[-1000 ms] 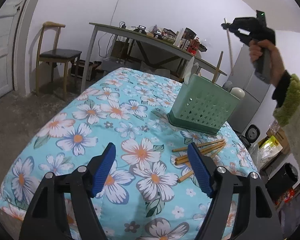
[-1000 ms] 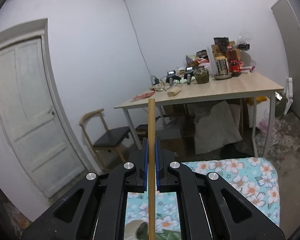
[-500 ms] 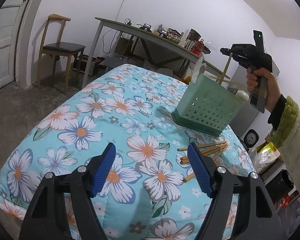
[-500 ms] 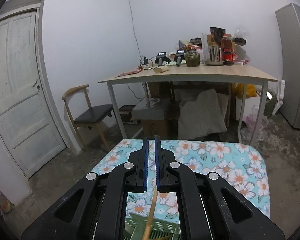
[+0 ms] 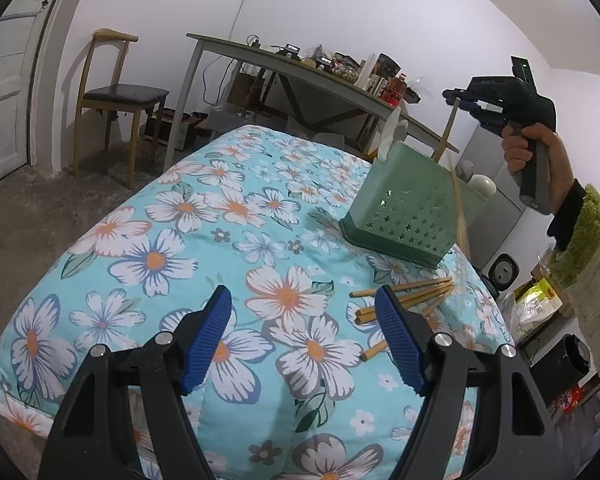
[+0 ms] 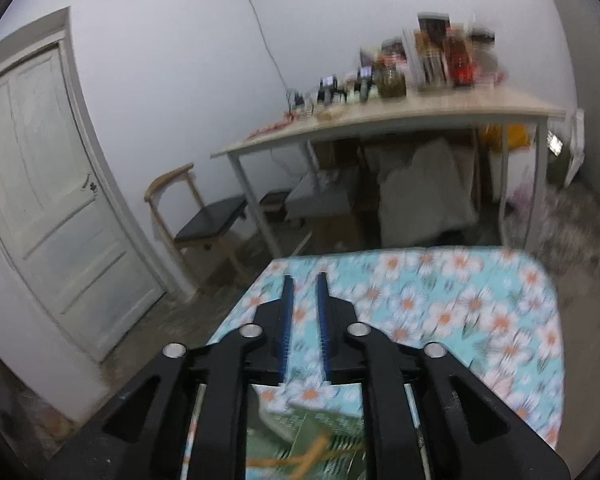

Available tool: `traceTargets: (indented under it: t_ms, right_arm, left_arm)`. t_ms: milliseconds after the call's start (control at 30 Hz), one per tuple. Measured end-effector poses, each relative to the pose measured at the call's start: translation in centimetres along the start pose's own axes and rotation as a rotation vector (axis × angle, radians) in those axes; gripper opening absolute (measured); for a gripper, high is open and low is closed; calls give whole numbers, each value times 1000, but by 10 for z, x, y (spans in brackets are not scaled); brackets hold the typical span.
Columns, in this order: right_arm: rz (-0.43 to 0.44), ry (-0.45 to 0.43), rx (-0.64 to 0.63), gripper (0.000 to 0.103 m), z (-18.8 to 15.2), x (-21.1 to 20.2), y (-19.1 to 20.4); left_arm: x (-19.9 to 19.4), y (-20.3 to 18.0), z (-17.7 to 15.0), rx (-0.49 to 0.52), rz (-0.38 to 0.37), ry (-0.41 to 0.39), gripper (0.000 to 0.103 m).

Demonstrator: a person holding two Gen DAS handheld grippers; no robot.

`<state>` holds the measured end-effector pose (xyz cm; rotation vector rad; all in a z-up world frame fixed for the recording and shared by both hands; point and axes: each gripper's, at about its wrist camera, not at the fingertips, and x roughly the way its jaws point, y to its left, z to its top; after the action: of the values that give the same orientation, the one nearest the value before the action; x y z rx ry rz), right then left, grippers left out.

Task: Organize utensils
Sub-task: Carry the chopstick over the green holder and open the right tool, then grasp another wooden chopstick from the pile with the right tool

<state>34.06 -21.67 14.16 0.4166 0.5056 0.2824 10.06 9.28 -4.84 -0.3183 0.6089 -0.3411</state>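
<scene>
A green star-punched utensil holder point(image 5: 408, 212) stands on the floral cloth, with one chopstick point(image 5: 444, 136) upright in it. Several loose chopsticks point(image 5: 408, 294) lie in front of it, just beyond my left gripper's right finger. My left gripper point(image 5: 304, 300) hovers open over the cloth with nothing in it. A hand holds my right gripper point(image 5: 454, 98) above the holder. Its jaws point(image 6: 304, 280) are opening with nothing between them. A blurred chopstick point(image 5: 460, 216) drops by the holder's right corner. The holder point(image 6: 300, 420) shows below the right gripper's fingers.
The floral cloth point(image 5: 180, 240) covers a rounded surface that falls off on the left and near sides. Behind it stand a cluttered wooden table point(image 5: 284, 68), a chair point(image 5: 120, 96) and a white door point(image 6: 52, 200). A fridge and bags are at the right.
My right gripper came down toward the holder, tilted downward, and let go of the chopstick it held, which now falls. The left gripper stayed open in place.
</scene>
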Motion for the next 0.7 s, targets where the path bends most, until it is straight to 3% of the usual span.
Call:
traceTargets:
  t_ms: [100,300,533,700]
  right_arm:
    - [39,73,83,24,-1,1,-9]
    - [59,136,95,32,-28,-25,-3]
    - [109,208,202,33,-103,-74,-19]
    - [70,281,396,34,-169,-91,-59]
  left_arm:
    - [0,1,1,-3,1,0,72]
    - [2,2,-3,-5,15,10,72]
    - [8,1,-13,1,17,37,72]
    - [10,-3,-15,12,5,53,72]
